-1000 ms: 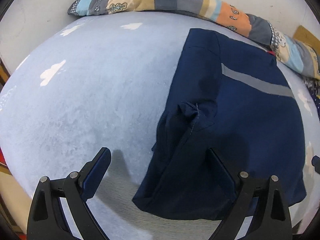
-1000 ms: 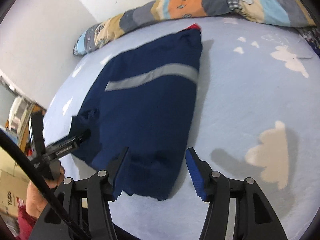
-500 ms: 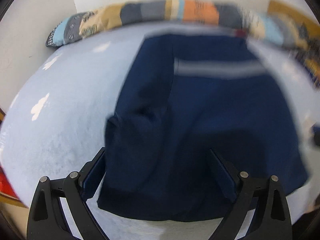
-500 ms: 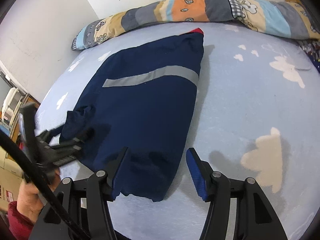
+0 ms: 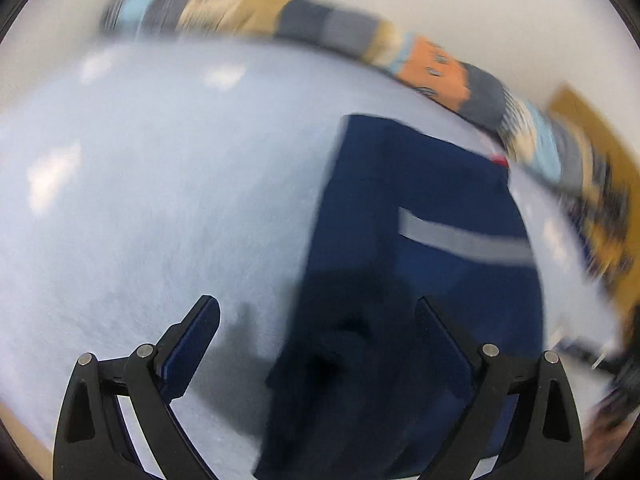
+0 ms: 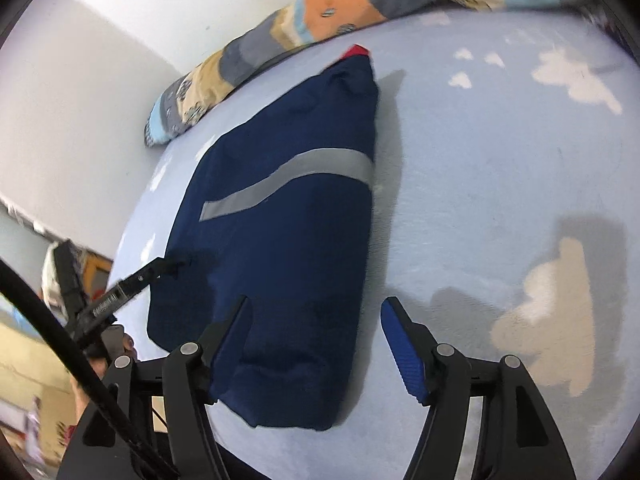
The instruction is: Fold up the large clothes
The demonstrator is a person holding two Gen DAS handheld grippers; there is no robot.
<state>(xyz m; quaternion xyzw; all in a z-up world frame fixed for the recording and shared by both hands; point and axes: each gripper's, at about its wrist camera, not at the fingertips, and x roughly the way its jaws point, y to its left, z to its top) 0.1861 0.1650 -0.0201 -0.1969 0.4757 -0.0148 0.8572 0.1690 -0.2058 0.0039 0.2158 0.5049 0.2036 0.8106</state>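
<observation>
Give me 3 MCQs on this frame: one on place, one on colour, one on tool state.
1. Where does the folded navy blue garment lie?
A. on the pale blue cloud-print bed sheet
B. on a wooden floor
C. inside a basket

2. What colour is the stripe across the garment?
A. yellow
B. grey
C. green

3. How do the right tool's jaws stand?
A. clamped on the patchwork quilt
C. shut on nothing
B. open, over the garment's near edge, not pressing on it

Answers:
1 A: the sheet shows on every visible side of the garment in the right wrist view.
2 B: one grey band crosses the navy cloth.
3 B: the jaws have just been opening, with the blue pads apart and the garment's corner between them; the patchwork quilt lies far off by the wall.
</observation>
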